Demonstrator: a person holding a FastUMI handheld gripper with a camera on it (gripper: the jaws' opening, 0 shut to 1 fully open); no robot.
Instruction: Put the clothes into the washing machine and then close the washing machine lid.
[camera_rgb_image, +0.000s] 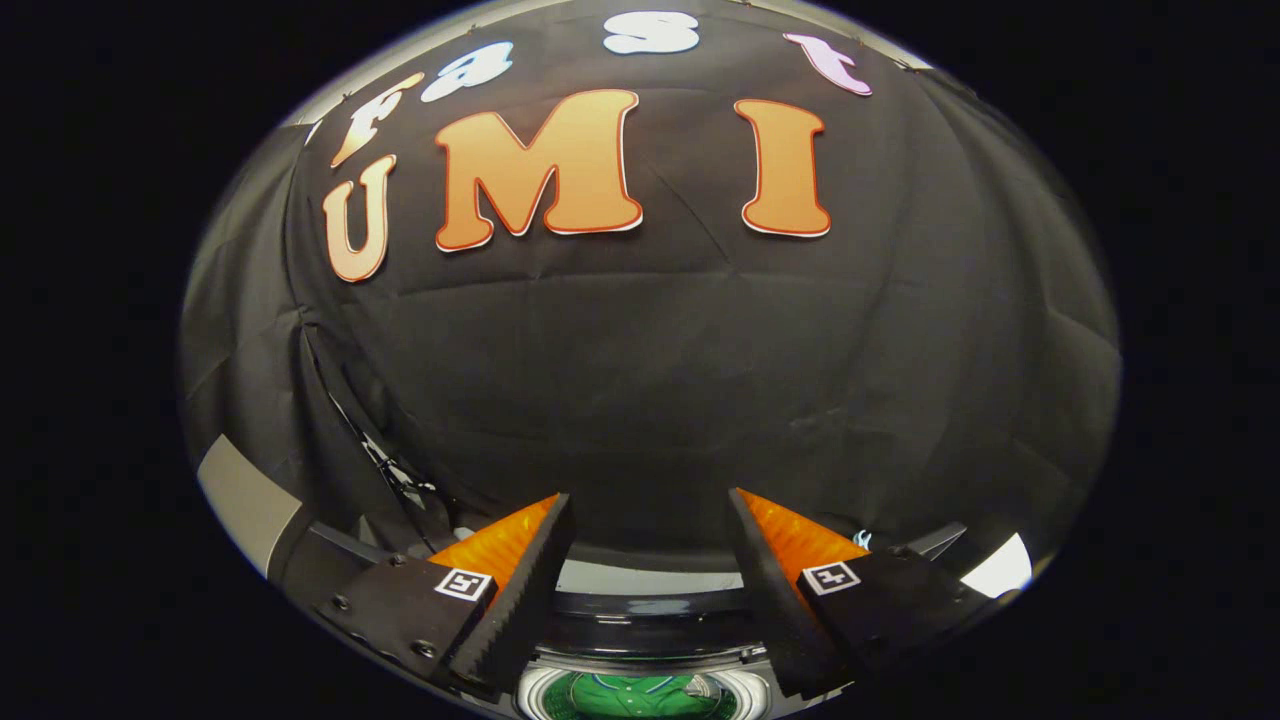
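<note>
Clothes (632, 697), a green garment, already lie inside the washing machine (640, 610) drum, seen low between our fingers. Our hand-held gripper (650, 505) hangs above the machine's rim, released and grasping nothing. With loading apparently done, we judge the lid comes next: find its edge behind the drum and bring it down evenly.

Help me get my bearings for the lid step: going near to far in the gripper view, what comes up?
Green garment in the washing machine drum, then the open claw with nothing between its fingers, then the black cloth wall.
</note>
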